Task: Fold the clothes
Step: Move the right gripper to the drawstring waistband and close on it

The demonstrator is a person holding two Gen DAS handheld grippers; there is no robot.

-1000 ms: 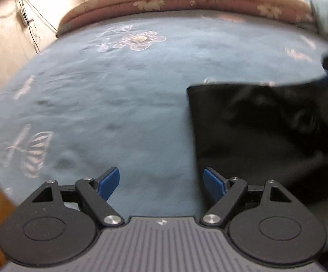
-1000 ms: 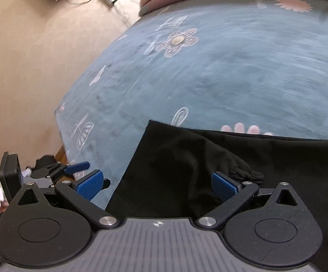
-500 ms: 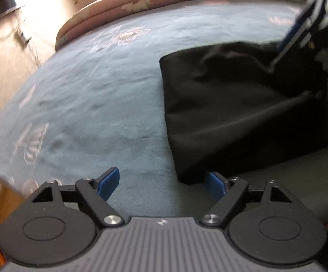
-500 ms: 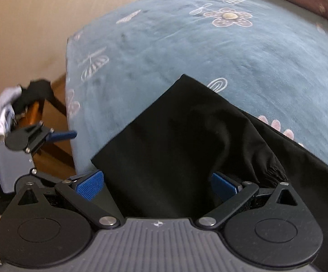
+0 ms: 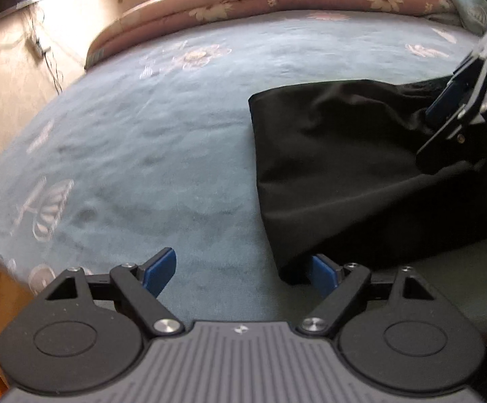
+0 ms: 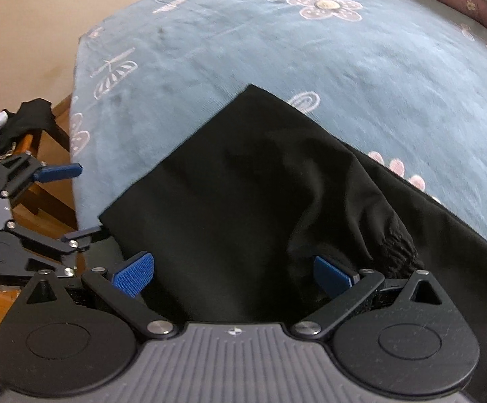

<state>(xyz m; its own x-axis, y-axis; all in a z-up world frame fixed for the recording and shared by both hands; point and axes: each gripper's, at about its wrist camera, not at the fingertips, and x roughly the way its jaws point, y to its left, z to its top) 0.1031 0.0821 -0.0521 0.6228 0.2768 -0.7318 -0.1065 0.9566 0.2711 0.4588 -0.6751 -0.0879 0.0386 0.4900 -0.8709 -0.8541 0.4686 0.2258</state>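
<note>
Both grippers have come down closer to the black garment point(image 6: 243, 208) since a second ago. The left gripper point(image 5: 240, 273) is spread wide by its near corner, pinching nothing; the right gripper point(image 6: 233, 273) is spread over the cloth. Pinch only the edge, not the blue bedspread point(image 5: 142, 127) behind
</note>
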